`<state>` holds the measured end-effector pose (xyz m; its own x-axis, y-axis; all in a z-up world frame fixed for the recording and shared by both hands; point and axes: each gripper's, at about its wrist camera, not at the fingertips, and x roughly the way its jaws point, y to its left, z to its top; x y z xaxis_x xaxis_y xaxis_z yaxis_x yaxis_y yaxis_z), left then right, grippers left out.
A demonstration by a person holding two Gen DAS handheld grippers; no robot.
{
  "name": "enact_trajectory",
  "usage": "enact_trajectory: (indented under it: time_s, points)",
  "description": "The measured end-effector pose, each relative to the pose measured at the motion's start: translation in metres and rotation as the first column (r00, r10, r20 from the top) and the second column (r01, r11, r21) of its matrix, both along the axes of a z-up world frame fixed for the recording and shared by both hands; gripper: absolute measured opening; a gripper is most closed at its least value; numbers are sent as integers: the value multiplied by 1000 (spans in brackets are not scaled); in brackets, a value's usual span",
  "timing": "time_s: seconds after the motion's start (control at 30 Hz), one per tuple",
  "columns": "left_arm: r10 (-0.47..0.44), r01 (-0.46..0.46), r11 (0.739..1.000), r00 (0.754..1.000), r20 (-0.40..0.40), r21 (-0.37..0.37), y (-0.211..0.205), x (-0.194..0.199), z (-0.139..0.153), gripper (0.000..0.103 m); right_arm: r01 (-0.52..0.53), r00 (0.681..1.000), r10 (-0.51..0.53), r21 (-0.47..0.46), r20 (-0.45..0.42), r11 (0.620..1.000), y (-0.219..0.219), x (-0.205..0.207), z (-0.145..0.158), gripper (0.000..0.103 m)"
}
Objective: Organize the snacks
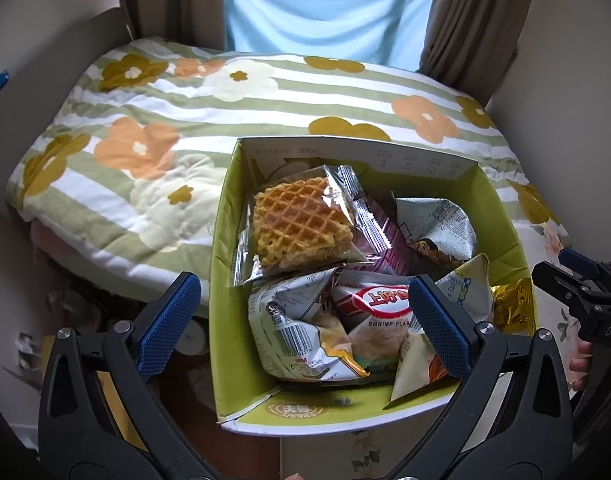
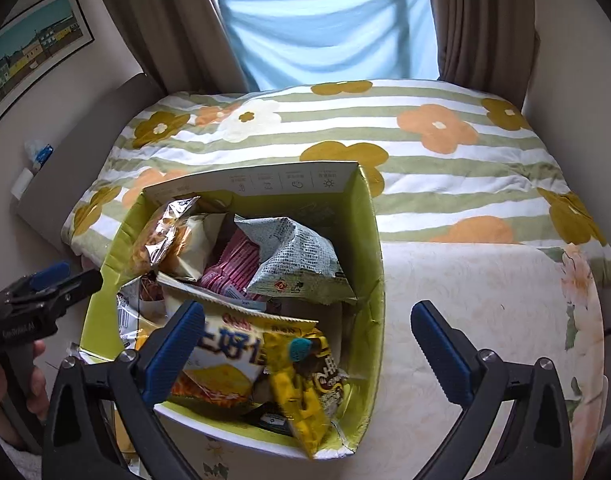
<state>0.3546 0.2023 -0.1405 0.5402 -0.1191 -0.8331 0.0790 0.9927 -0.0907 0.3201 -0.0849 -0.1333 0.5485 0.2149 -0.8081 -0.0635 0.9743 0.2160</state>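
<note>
Hovering wide open and holding nothing, the left gripper (image 1: 303, 322) is hanging over the green cardboard box (image 1: 225, 240) crammed with snack packets, a clear-wrapped golden waffle (image 1: 301, 224) lying on top beside a white shrimp-flake bag (image 1: 379, 312). The right gripper (image 2: 307, 354) is also gaping empty above the box's right wall, near a yellow chip bag (image 2: 229, 364), while the box is sitting against a flower-striped quilt (image 2: 425, 152).

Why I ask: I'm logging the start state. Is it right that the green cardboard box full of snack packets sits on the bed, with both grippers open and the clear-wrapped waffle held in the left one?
Not quite: the clear-wrapped waffle lies in the green cardboard box, unheld. The left wrist view shows the left gripper open and empty; the right gripper is open too.
</note>
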Motion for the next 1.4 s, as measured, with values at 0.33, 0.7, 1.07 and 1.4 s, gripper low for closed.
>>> enact_trajectory:
  time_s: [0.33,0.7,1.07,1.4]
  points:
    - [29,-32,999,996,83,34,-17,-44,35,103,-33,996,33,-7,81,999,-2,-29,27,103]
    - [74,-83,996,963,258,26,-72,-153,103,103,11,953,-2,-29,302,1000,-64,-123,103,103]
    - [41,-70,996,907,419,53,-132,-247,150,103,98,913,-57,-82,403,992,-110,-214,144,103]
    - [5,-25,999,903,430,42,-144,-266,147,103,186,901,-131,-98,413,978,-115,-245,139,103]
